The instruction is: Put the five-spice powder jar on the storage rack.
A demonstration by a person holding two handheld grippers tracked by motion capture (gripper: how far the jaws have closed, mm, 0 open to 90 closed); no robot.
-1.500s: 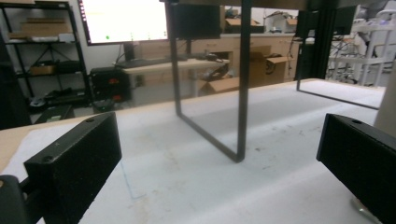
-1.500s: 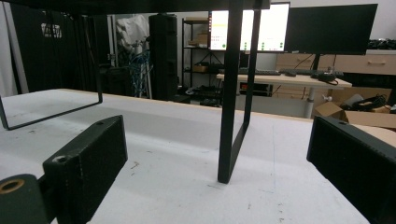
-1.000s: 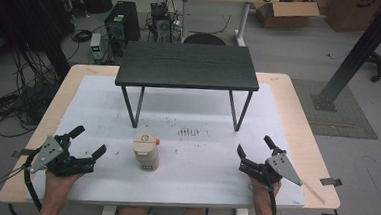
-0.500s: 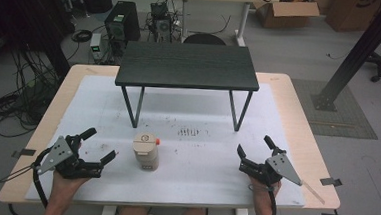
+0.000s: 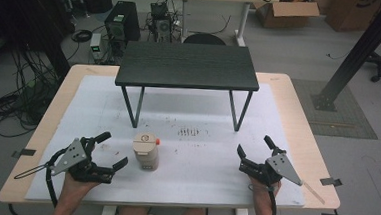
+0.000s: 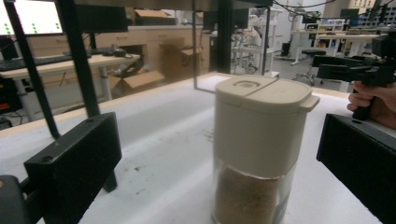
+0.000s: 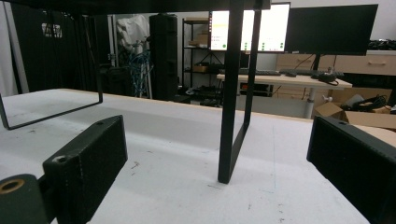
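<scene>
Beige plastic over clear wall: a lidded jar (image 5: 145, 151) standing upright on the white tabletop (image 5: 198, 188), near the front edge, left of centre, in front of the small black stand (image 5: 187, 66) and apart from its legs. Filled roughly to the lower third with brown granules, seen through the clear base in the left gripper view (image 6: 247, 196). Capped by a wide beige sleeve and flip lid with a small tab jutting at one side (image 6: 309, 101).

Left gripper (image 5: 106, 151) held just beside the jar, jaws spread wide, aimed at it; in its own view the jar sits between the two black jaws, touching neither. Right gripper (image 5: 254, 151) well apart on the right side of the tabletop, jaws likewise spread, holding nothing, pointed toward a stand leg (image 7: 231, 93).

Likely light to moderate in weight, most of it low down, so fairly stable while standing. Rigid walls, probably smooth and somewhat slippery; no give under the jaws, so a firm but not crushing squeeze. Best taken across the beige sleeve at mid-height, jaws flat on opposite sides, below the lid seam and clear of the tab. Worth avoiding: a pinch on the lid alone, which might pop it open, and a high, off-centre grip that could tip the jar or let loose contents shift. Lid latch state impossible to judge.
</scene>
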